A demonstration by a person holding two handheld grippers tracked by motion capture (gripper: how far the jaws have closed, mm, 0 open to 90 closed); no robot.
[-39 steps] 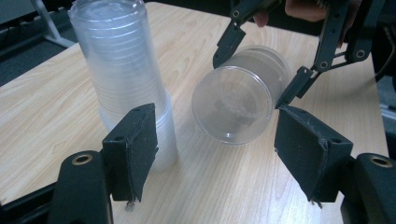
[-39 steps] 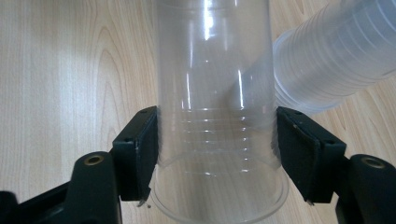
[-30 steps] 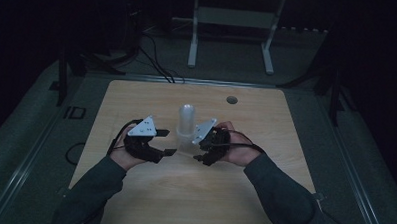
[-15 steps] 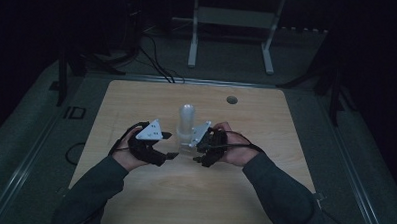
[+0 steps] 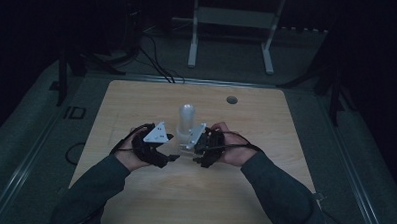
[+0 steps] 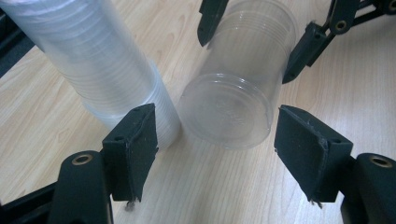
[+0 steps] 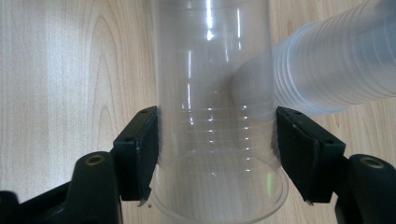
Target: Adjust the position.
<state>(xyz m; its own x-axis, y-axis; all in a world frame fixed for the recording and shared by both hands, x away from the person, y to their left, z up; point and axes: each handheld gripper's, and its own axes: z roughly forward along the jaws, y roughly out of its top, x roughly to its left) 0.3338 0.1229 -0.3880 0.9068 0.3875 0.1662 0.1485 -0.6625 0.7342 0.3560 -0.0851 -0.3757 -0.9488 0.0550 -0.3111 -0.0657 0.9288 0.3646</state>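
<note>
Right gripper (image 7: 217,158) pinches a clear cup (image 7: 215,116) at frame centre, pads pressed on its walls, holding it level so its base faces the left gripper (image 6: 215,149). Those jaws stand spread, bracketing the base, ready to pull. The stack of cups (image 5: 186,120) stands mid-table just behind.

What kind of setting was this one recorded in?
Probably a dim lab or recording workstation: a bare light wooden table with a round cable hole, black cables trailing across the grey floor, and a white metal stand behind the table.
</note>
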